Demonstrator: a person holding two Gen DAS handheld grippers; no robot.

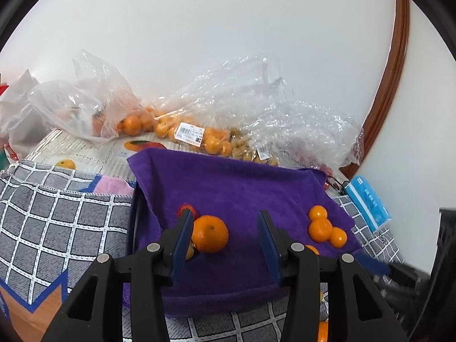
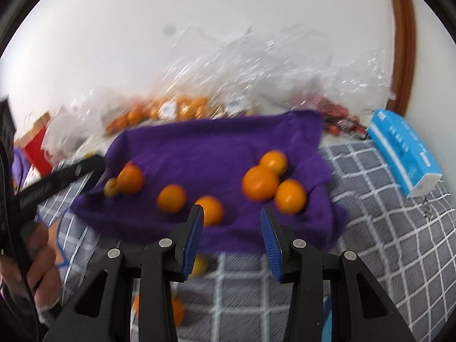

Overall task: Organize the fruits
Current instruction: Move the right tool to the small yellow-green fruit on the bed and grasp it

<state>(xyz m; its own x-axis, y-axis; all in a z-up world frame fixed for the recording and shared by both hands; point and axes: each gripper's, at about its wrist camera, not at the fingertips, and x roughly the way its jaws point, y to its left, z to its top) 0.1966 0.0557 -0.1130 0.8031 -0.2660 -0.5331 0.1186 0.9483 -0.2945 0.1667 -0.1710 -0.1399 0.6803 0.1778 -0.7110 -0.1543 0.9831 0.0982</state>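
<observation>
Nearby, 3 clustered oranges (image 1: 325, 228) on purple towel (image 1: 242, 182).

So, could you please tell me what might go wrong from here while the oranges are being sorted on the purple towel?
The large orange sits right beside the left gripper, whose open jaws hold nothing; a nudge from a finger could roll it off the purple towel.

The three clustered oranges touch, so lifting one with the open right gripper may scatter the others.

Oranges already lie off the towel on the checked cloth, where one could be overlooked.
</observation>
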